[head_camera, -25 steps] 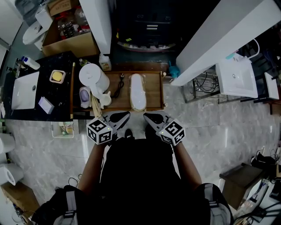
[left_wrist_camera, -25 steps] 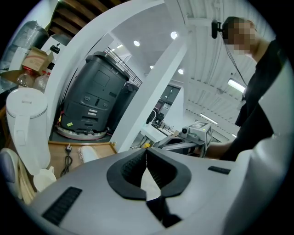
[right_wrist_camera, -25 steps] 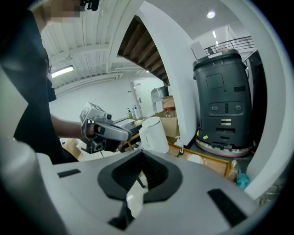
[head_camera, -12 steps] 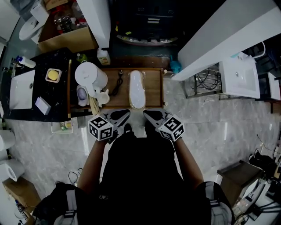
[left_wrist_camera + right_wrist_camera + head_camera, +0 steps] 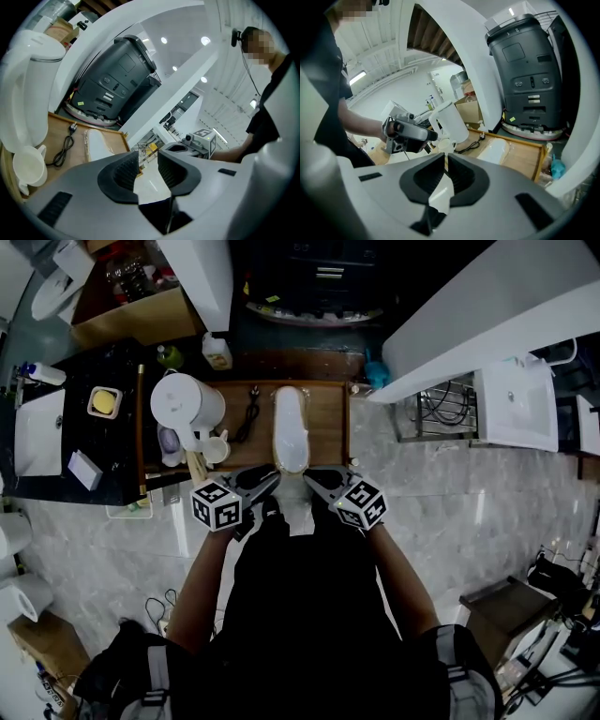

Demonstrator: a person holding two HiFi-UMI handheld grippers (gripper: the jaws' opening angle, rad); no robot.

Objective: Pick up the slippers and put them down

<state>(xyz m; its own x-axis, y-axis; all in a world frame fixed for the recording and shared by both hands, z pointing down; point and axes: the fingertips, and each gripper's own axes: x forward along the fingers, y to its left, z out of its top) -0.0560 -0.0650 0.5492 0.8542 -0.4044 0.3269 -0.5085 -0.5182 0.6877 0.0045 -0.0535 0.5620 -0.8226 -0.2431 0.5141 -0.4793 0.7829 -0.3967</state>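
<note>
**Fingers point(image 5: 123, 174) of the left gripper point(image 5: 270, 481) spread; those of the right gripper point(image 5: 311, 476) closed**

Seen in the left gripper view, the left fingers have just been opening. They stand apart with only pale floor showing in the gap. In the right gripper view the right fingers point(image 5: 461, 176) are drawn together, with nothing between them.

From the head view, both grippers angle inward at the near edge of the wooden worktop point(image 5: 326, 427), with their tips close to each other. Just beyond the tips lies the white slipper point(image 5: 292, 427), lengthwise on the worktop, its near end between the two grippers. A black power cord point(image 5: 248, 420) lies to the left of the slipper. Further left are a white cup point(image 5: 217, 448) and a white kettle point(image 5: 183, 404). Behind the worktop stands a black machine point(image 5: 117, 79) on a round base.
</note>
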